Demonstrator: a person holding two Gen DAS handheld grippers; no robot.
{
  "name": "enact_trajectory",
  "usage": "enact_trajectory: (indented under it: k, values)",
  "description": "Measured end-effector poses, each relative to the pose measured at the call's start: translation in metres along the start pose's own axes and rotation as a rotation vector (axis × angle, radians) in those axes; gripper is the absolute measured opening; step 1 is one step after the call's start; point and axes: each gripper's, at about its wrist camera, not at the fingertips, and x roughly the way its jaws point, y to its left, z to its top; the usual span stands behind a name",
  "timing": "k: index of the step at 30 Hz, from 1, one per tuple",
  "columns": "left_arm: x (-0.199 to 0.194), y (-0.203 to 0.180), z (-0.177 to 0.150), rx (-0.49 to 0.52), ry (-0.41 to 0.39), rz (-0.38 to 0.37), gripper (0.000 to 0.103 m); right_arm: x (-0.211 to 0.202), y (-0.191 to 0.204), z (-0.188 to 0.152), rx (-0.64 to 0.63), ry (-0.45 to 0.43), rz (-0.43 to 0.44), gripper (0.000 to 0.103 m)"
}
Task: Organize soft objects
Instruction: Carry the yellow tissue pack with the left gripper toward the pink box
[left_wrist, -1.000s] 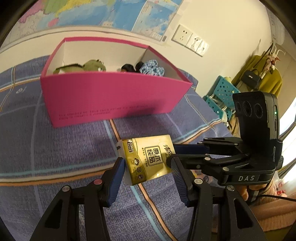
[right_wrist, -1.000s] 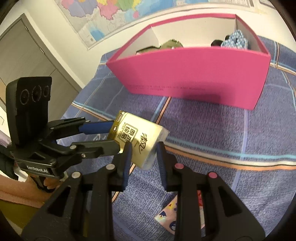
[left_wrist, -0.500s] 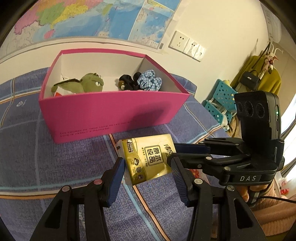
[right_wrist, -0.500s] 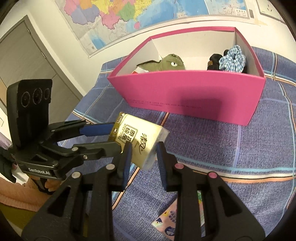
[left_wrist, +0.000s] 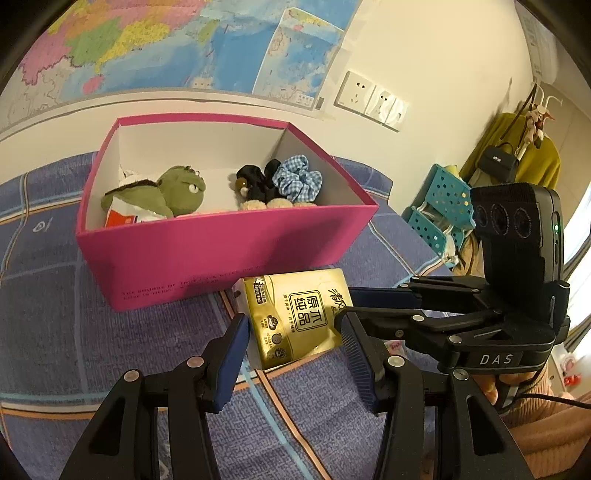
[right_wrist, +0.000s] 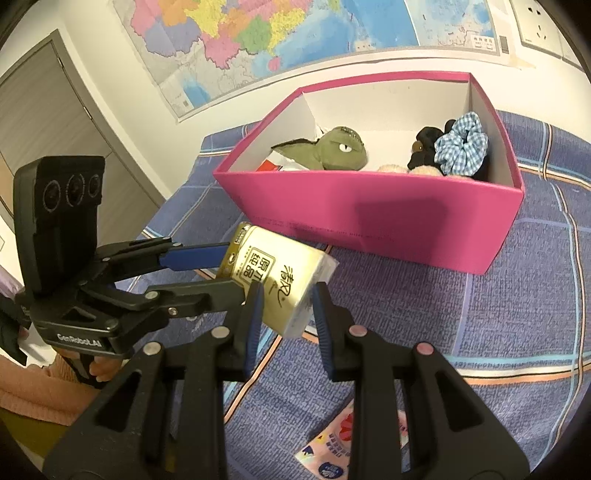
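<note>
A gold tissue pack (left_wrist: 295, 314) (right_wrist: 284, 284) hangs above the blue bedspread, just in front of the pink box (left_wrist: 221, 254) (right_wrist: 369, 218). My left gripper (left_wrist: 291, 319) is shut on its two sides. My right gripper (right_wrist: 287, 295) is shut on its white end, coming in from the right in the left wrist view. The open box holds a green plush toy (left_wrist: 177, 192) (right_wrist: 340, 147), a black plush toy (left_wrist: 255, 184) (right_wrist: 424, 147) and a blue checked scrunchie (left_wrist: 299, 177) (right_wrist: 461, 144).
The blue checked bedspread (left_wrist: 44, 302) runs under everything. A pink printed packet (right_wrist: 332, 450) lies on it near my right gripper. Teal baskets (left_wrist: 439, 206) and a rack with a yellow coat (left_wrist: 517, 158) stand off the bed's right side. The wall with a map is close behind the box.
Both grippers have kept their hold on the tissue pack. The views have lifted a little, so the toys and scrunchie inside the box now show in full.
</note>
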Motion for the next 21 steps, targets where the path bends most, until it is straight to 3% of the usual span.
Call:
enact_trajectory:
  k: [21]
  values:
    - [0.000, 0.005, 0.024, 0.015, -0.039, 0.011, 0.052, -0.005, 0.000, 0.024, -0.034, -0.043, -0.007, 0.030]
